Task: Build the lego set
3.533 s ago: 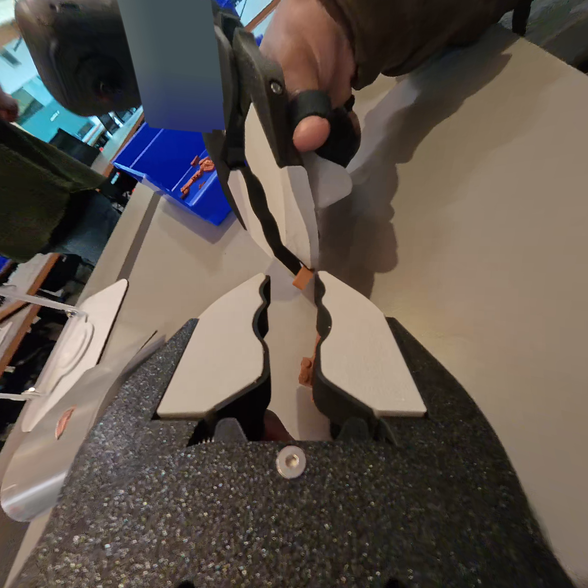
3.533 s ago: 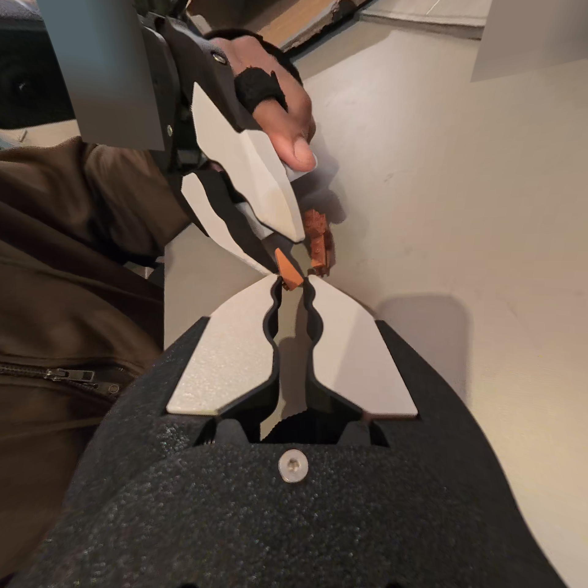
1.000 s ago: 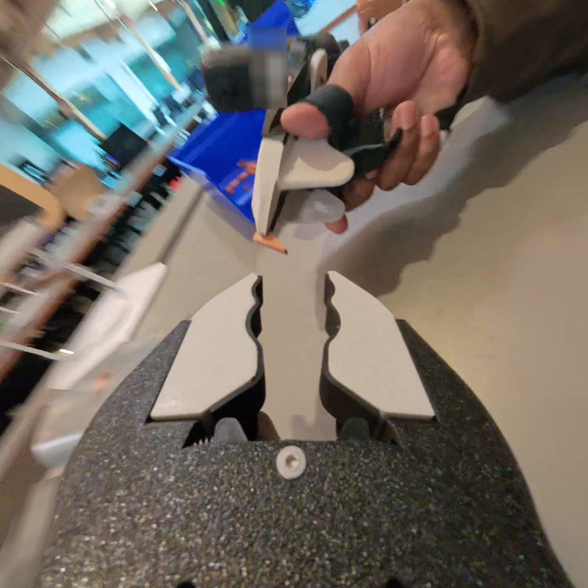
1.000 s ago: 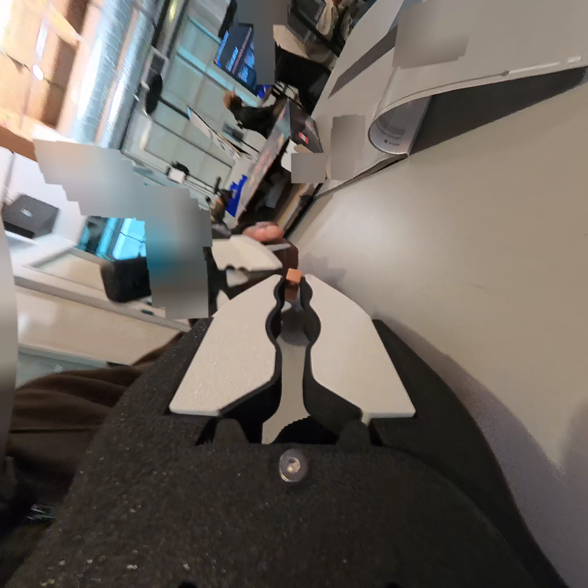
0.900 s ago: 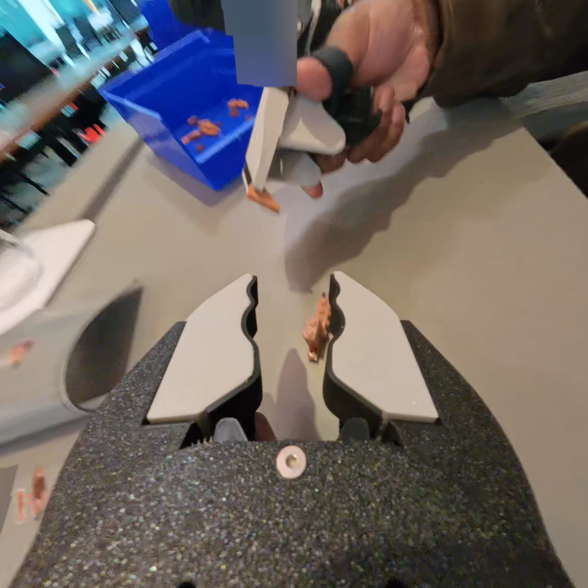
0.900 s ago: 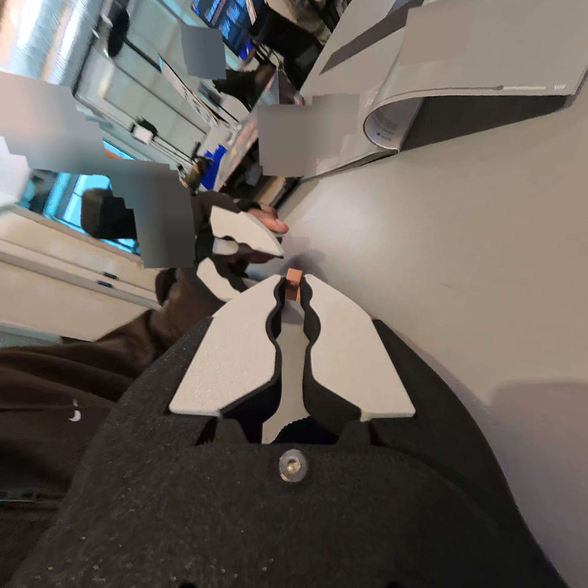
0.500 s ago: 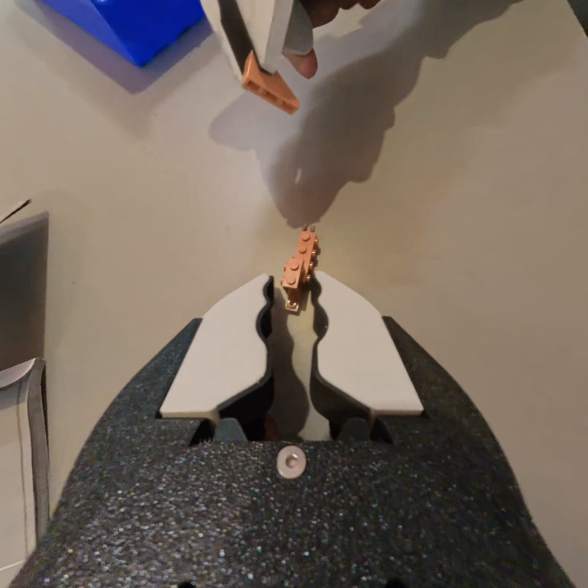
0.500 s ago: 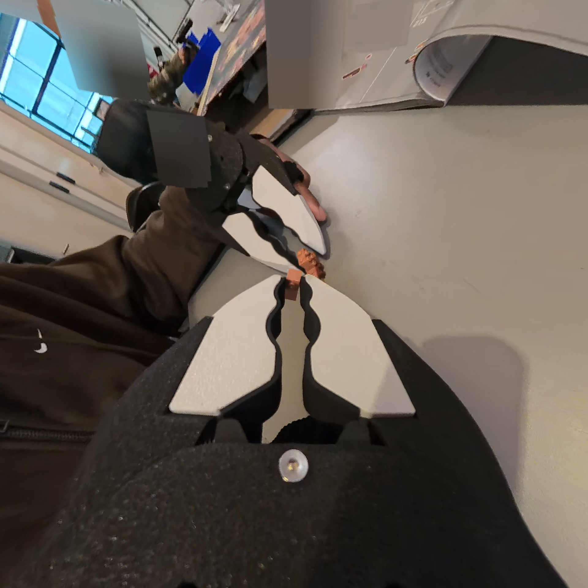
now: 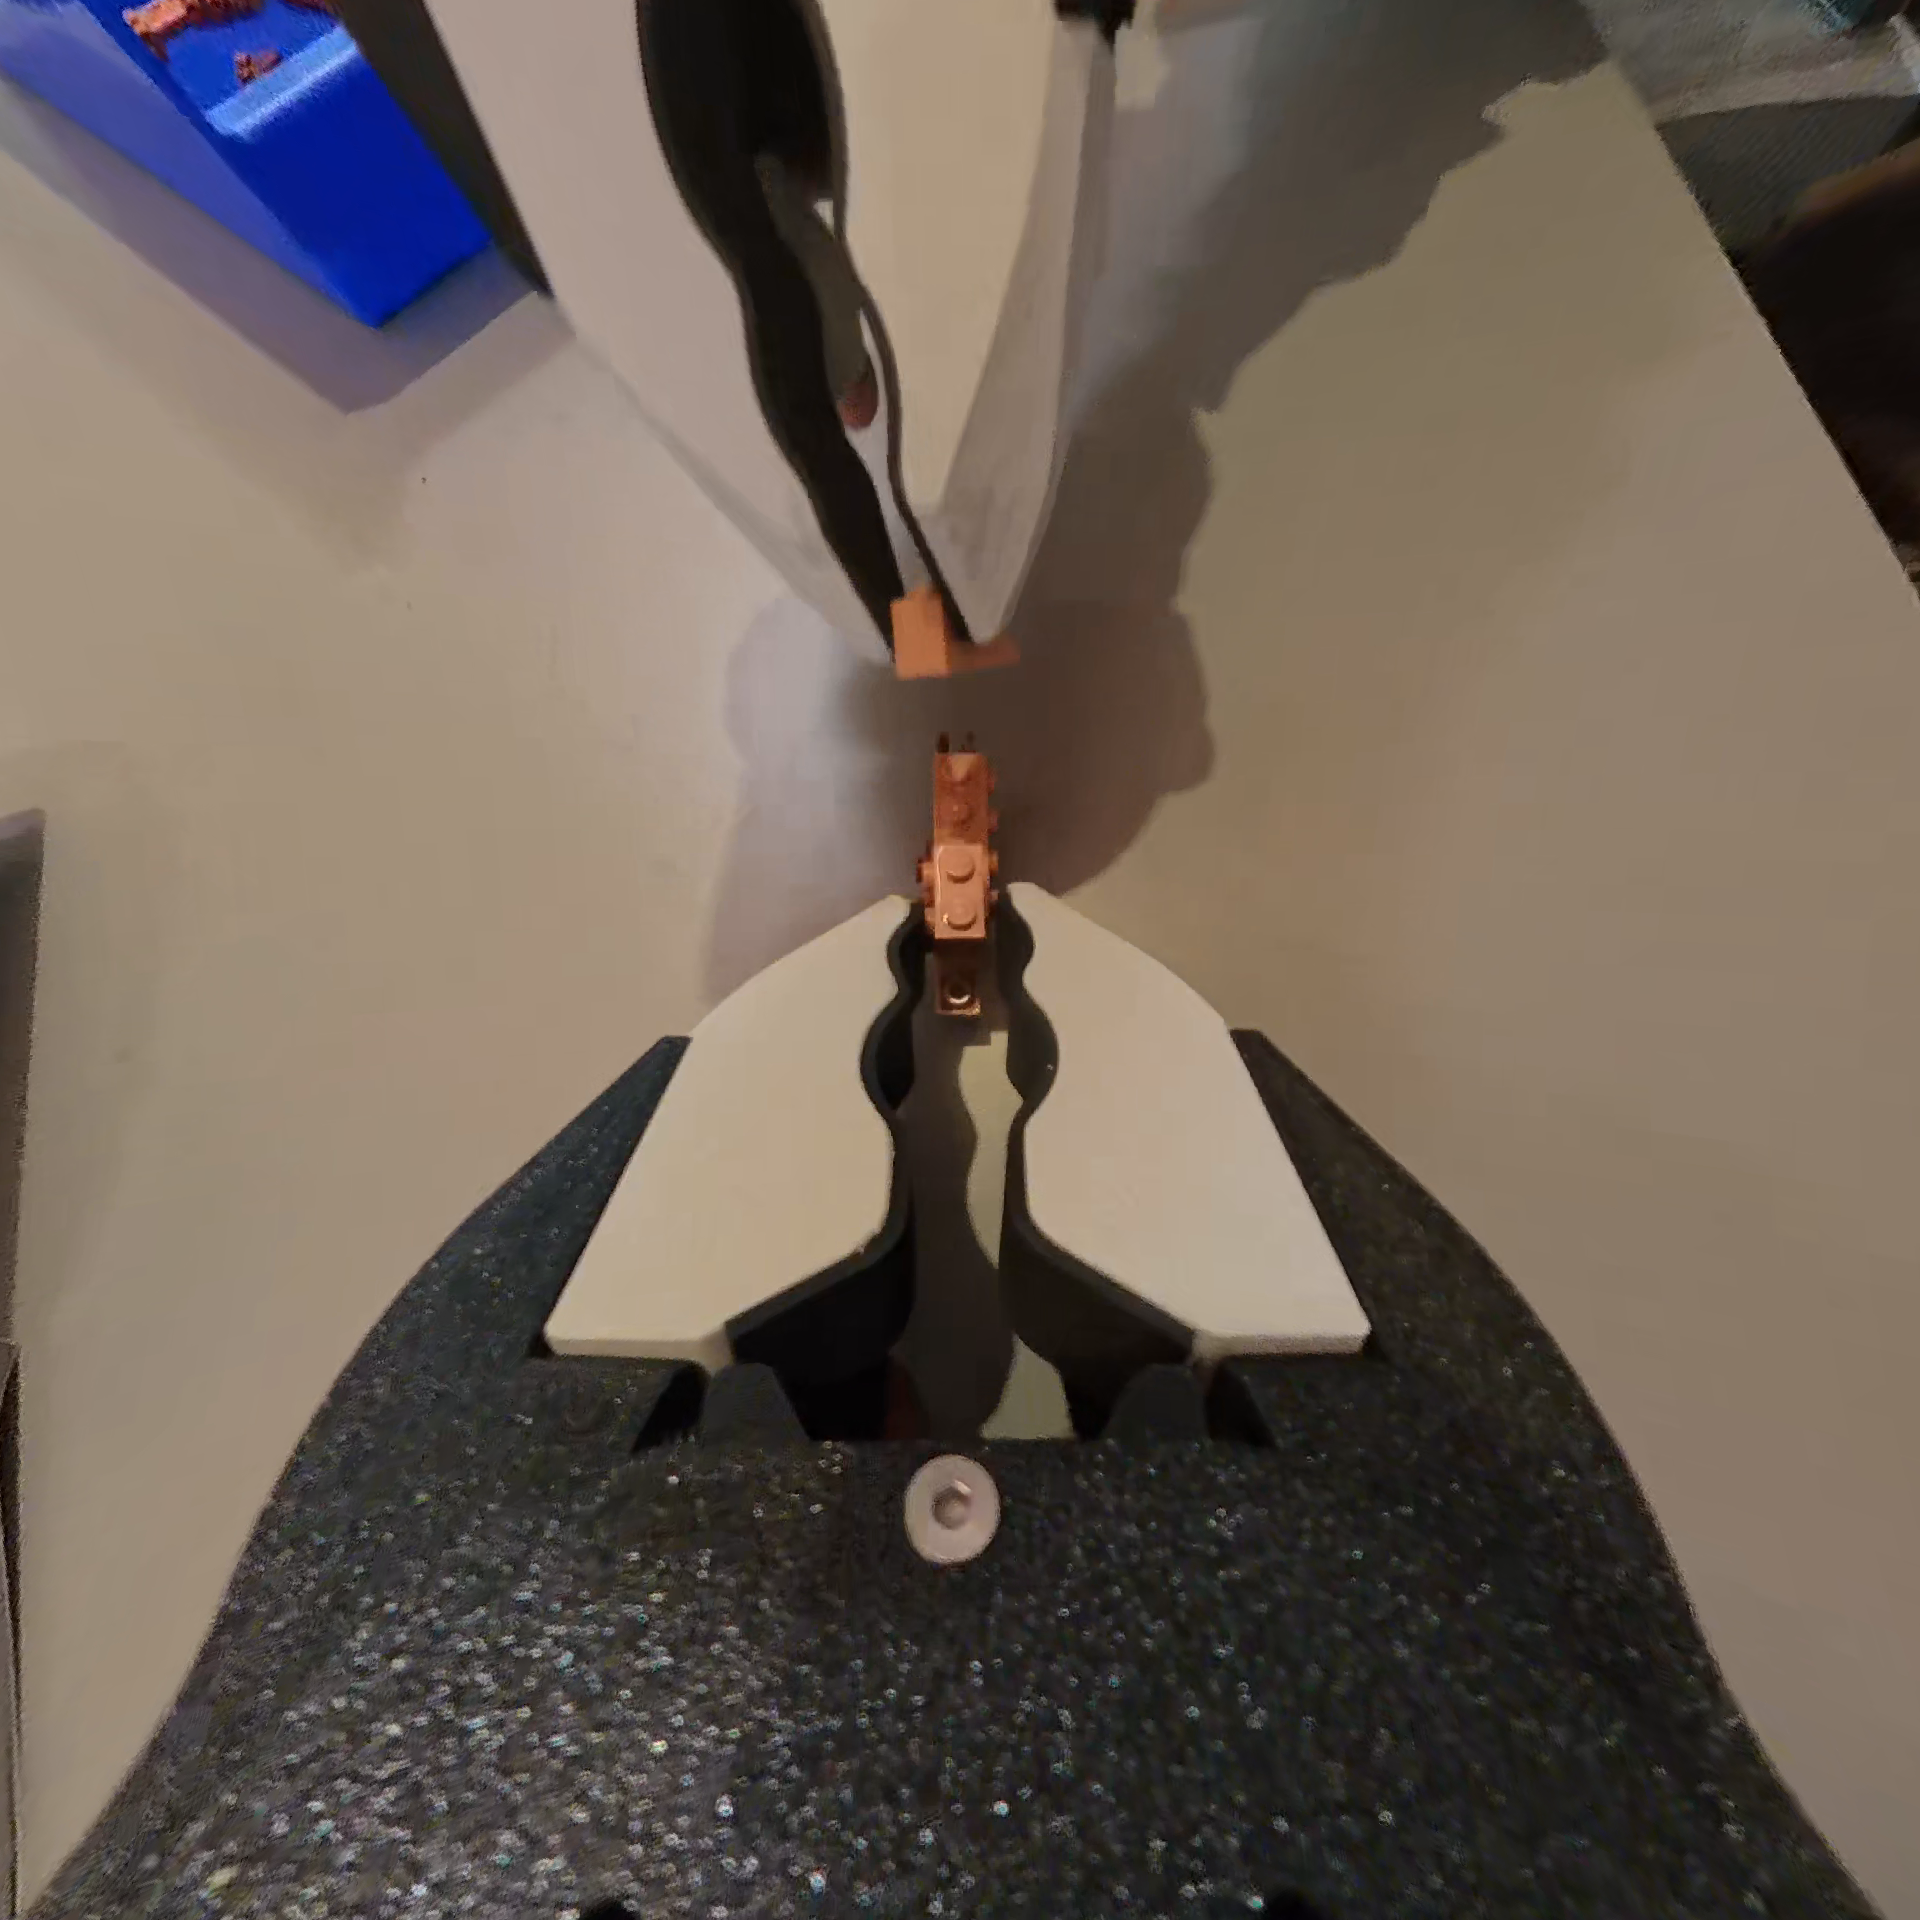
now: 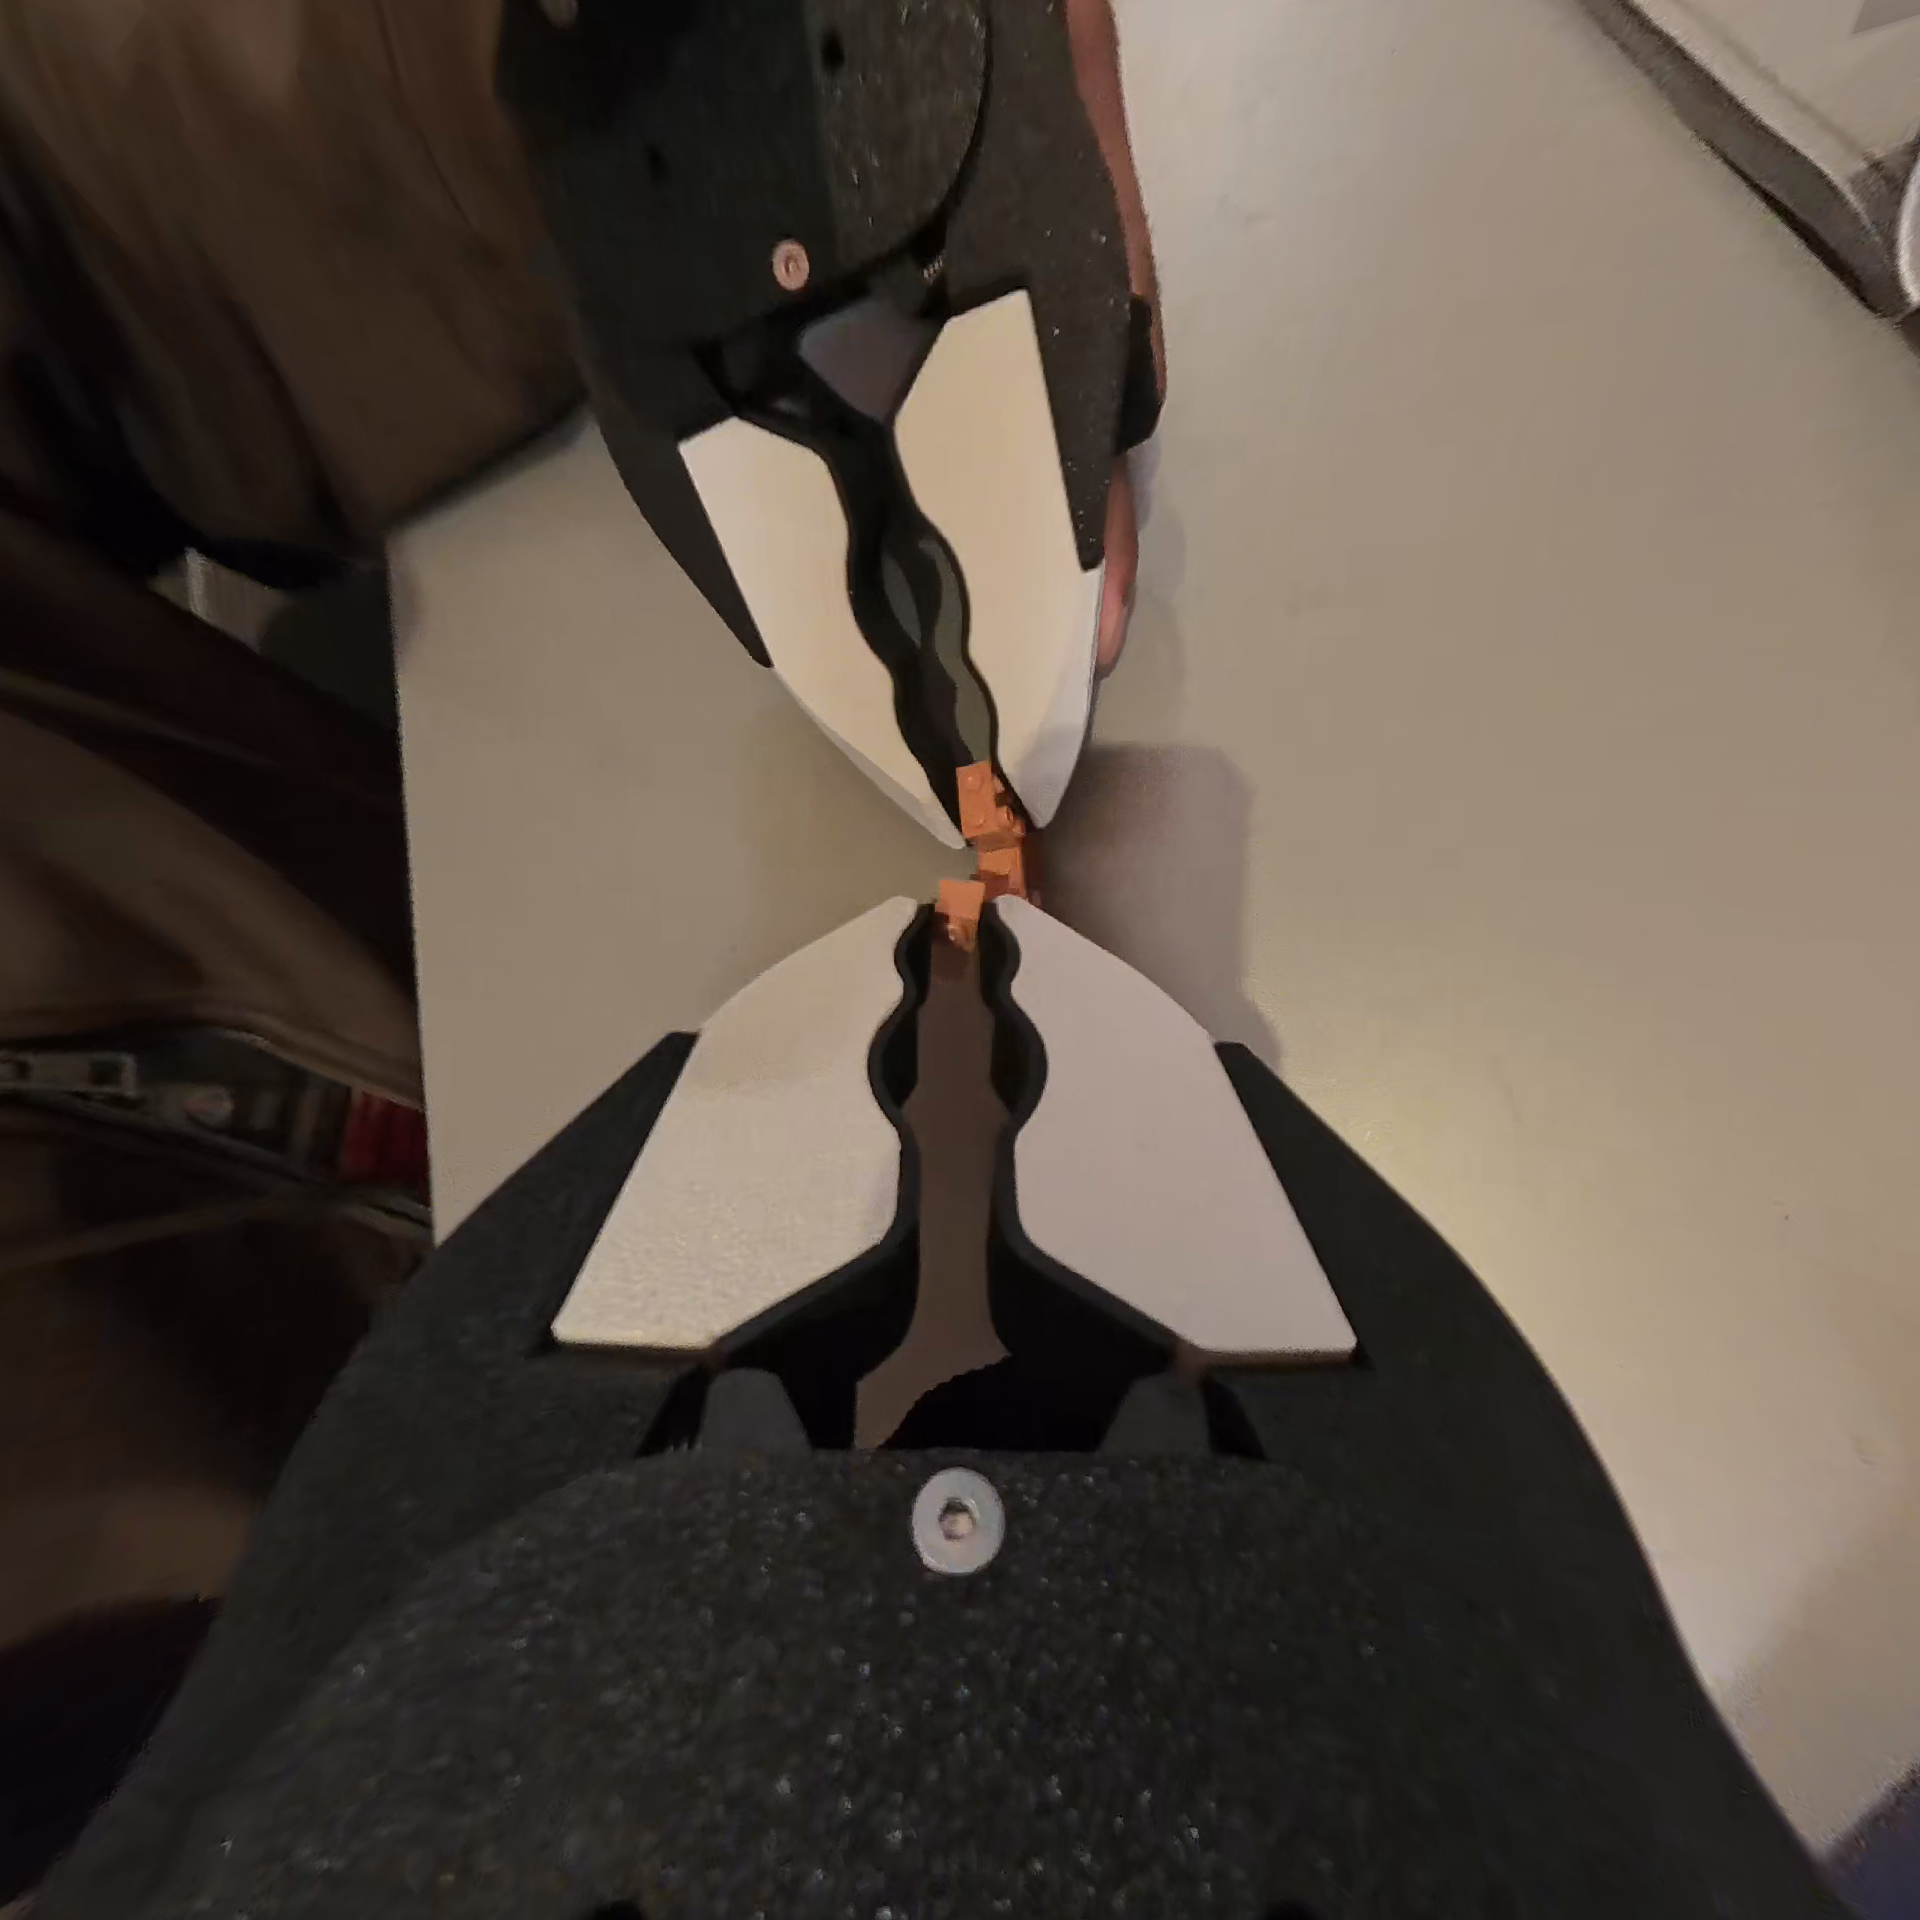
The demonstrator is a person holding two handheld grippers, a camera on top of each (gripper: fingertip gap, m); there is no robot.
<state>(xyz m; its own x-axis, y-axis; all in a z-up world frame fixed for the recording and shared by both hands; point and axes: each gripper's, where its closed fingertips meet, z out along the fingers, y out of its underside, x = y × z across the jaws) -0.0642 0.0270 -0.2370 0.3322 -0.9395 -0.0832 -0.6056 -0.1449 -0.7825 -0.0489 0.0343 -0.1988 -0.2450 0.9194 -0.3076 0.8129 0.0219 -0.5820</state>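
In the left wrist view my left gripper is shut on a narrow orange lego assembly that sticks out forward past the fingertips, low over the beige table. My right gripper comes down from the top, shut on a small orange lego piece, a short gap from the assembly's far end. In the right wrist view my right gripper holds the small piece tip to tip with the left gripper and its assembly; the two nearly touch.
A blue bin with loose orange pieces stands at the back left. An open booklet lies at the table's far side. The table's near edge and a person's brown sleeve are to the left in the right wrist view. There is about 5 cm between the tips of the two grippers.
The left gripper has closed on the assembly. The right gripper has swung in with its small piece, and now faces the left gripper tip to tip, close to the assembly's end.
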